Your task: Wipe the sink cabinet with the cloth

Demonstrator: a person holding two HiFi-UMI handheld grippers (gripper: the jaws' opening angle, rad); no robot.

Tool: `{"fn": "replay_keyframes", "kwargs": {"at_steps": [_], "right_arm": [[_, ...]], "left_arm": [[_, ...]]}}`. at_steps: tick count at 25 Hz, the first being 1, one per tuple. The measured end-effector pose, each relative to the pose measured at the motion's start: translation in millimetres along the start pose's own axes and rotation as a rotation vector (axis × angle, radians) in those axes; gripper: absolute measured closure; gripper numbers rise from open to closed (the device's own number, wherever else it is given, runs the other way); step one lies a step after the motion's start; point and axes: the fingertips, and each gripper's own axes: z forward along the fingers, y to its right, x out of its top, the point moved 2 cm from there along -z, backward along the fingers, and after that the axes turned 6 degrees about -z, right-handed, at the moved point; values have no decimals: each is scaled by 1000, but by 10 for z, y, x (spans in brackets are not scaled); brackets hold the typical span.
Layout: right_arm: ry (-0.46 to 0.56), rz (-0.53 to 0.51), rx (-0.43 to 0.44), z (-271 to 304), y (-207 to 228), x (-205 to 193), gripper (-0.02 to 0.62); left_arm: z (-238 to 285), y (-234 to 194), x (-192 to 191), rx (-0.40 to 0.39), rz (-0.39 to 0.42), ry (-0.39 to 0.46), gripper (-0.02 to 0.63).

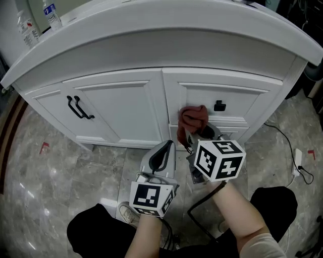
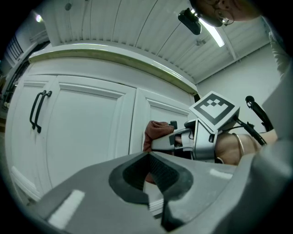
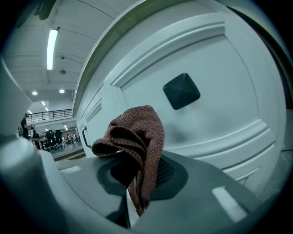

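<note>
Two plastic bottles (image 1: 52, 14) stand on the countertop at eleven o'clock in the head view; what they hold and what their labels say is too small to tell. Lower down, the right gripper (image 1: 191, 135) is clamped on a reddish-brown cloth (image 1: 193, 118). The cloth is bunched at the drawer front of the white sink cabinet (image 1: 121, 108), at nine o'clock of a black knob (image 1: 219, 106) — whether it touches the panel I cannot tell. The left gripper (image 1: 164, 152) hangs at seven o'clock of the cloth, jaws together with nothing between them. Two black handles (image 1: 78, 107) sit on the door at nine o'clock.
</note>
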Motion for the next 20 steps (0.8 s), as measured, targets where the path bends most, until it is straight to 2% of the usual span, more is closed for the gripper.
{"fn": "replay_keyframes", "kwargs": {"at_steps": [7, 20], "right_arm": [[10, 65, -25, -148, 227, 43, 514], [55, 84, -165, -574, 783, 151, 509]], "left_arm": [[116, 191, -36, -39, 8, -14, 606], [310, 567, -99, -103, -9, -18, 606]]}}
